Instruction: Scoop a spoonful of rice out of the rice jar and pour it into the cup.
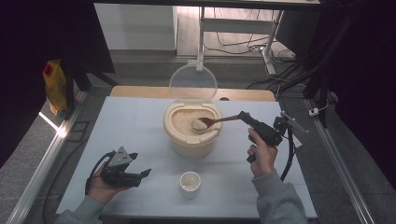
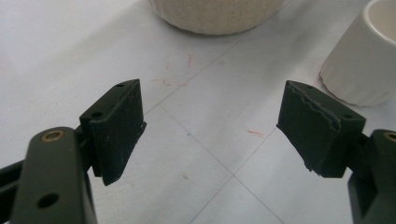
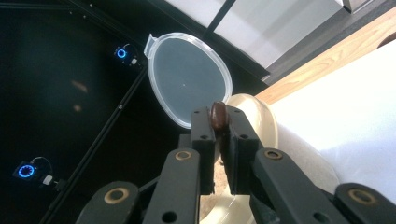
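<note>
Two grippers at work around rice tub [image 1: 191, 135] on table [image 1: 135, 126]. Right gripper [image 1: 243, 115] right of tub, jaws pinching handle end of wooden spoon [image 1: 212, 122]; handle end seen clamped between pads in right gripper view [image 3: 218, 115]. Spoon bowl over rice inside tub, heaped with rice. Tub lid [image 1: 193, 84] tipped open at tub's far side. Left gripper [image 1: 142, 175] near-left of tub, jaws spread, nothing between them. Cup [image 1: 190, 183] just near side of tub, right of left gripper.
</note>
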Available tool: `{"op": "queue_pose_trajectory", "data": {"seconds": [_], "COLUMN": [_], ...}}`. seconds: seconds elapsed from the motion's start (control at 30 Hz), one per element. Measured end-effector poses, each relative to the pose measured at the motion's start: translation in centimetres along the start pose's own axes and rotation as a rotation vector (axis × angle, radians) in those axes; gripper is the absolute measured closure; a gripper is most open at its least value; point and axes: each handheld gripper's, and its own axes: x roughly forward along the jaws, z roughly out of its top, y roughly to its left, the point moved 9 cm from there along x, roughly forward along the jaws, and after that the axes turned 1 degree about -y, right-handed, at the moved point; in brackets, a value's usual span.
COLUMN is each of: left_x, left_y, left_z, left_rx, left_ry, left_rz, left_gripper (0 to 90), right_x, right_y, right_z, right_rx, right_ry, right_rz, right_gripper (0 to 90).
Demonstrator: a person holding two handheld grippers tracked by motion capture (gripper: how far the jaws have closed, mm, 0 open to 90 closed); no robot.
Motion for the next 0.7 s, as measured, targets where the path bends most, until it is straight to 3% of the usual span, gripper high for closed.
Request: {"op": "queue_pose_trajectory", "data": {"seconds": [0.27,0.7], "left_x": [0.1,0.1], "left_y": [0.0,0.0], "left_z": [0.0,0.0], "left_rx": [0.005,0.005], "left_ry": [0.004,0.008], "left_rz": [0.000,0.000], "left_gripper": [22.1,22.1], "right_x": [-0.8,-1.6], "right_y": [0.7,0.5], "right_z": [0.2,0.2], "right_rx": [0.007,0.017], "right_ry": [-0.001,0.008], "right_rz": [0.028,0.028], "right_gripper": [83.9,83.9]}}
